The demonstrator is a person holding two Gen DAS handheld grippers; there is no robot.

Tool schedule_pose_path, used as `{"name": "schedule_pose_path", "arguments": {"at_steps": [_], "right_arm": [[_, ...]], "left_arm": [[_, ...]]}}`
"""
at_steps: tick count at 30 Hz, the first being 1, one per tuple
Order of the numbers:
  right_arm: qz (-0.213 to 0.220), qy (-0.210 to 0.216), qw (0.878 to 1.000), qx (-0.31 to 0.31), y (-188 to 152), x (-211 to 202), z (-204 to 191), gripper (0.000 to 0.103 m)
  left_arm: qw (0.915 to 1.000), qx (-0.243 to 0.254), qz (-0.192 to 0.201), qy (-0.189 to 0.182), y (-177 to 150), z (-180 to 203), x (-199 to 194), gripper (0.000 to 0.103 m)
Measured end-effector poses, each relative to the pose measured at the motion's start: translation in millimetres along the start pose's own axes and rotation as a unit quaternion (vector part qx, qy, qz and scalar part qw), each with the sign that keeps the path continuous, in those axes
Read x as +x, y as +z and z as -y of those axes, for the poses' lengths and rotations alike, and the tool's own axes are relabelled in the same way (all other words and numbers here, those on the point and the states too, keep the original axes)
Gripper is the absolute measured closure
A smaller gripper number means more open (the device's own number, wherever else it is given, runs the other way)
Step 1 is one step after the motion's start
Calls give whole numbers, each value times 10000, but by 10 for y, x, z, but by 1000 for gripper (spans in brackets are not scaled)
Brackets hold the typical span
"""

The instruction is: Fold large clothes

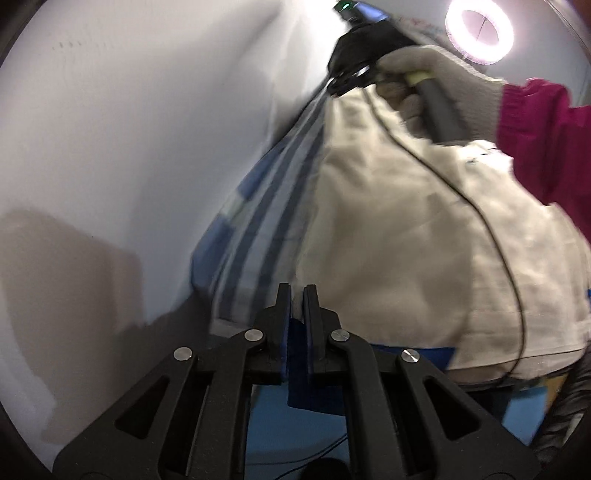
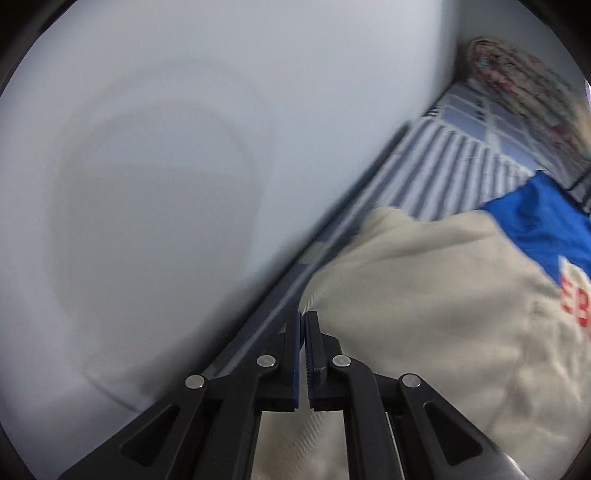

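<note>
A large cream garment with blue panels is held up off a striped blue-and-white bed sheet. My left gripper is shut on a blue edge of the garment. My right gripper shows at the top of the left wrist view, held by a gloved hand, and is shut on the garment's far edge. In the right wrist view the right gripper pinches the cream cloth, which carries a blue panel and red lettering.
A white wall runs along the left of the bed. A ring light glows at the top right. A patterned bundle lies at the far end of the striped sheet. A black cable hangs across the garment.
</note>
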State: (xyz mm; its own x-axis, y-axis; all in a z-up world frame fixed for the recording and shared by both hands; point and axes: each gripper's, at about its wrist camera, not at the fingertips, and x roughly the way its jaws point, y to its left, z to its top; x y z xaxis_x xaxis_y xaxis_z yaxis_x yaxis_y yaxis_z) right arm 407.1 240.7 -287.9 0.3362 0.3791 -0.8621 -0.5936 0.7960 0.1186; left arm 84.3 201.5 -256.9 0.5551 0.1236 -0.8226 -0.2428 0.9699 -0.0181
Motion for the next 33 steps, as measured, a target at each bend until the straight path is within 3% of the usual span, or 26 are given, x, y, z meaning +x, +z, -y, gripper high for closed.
{"name": "schedule_pose_path", "arguments": {"at_steps": [2,3,6,11,14,18,20,23,26,28,29,33], "right_arm": [[60,171,9998,70,-65,-85,79,80],[135,257,9995,120,-117,-196,138,78],[410,458,9980,109,-284,-594,401,78],[521,305,9978,274,-814,-993,869,78],[261,300,9979,512,-1084,-914,1082,77],[60,193,9990,402,-1303,-764,1146,79],[-214,-195,9994,162,-1366,-581,1122,80],[-195,-377,9991,-82,-1378,-609,1042,80],[18,-134,9998,170,-1358,-834,1043,79],[197,134,9994,243,-1372,-1031,1015,78],[283,265,9990,229,-1401,-1140,980,78],[354,736,9965,192,-1590,-1399,826,77]], "left_arm": [[10000,27,77,23,-4,5,-45,93],[9998,59,165,45,0,21,-87,90],[9992,49,384,-10,0,32,-221,80],[9973,154,620,-360,51,140,-362,79],[9956,297,444,-774,99,315,-300,79],[9898,406,-111,-1363,57,522,-6,79],[9900,746,-331,-1152,-22,647,168,79],[9902,1027,-235,-920,-84,734,174,79],[9927,685,-20,-994,-11,564,-26,78],[9944,416,130,-962,38,372,-123,58],[9951,255,174,-942,62,269,-143,55],[9961,-145,27,-871,136,-17,-40,54]]}}
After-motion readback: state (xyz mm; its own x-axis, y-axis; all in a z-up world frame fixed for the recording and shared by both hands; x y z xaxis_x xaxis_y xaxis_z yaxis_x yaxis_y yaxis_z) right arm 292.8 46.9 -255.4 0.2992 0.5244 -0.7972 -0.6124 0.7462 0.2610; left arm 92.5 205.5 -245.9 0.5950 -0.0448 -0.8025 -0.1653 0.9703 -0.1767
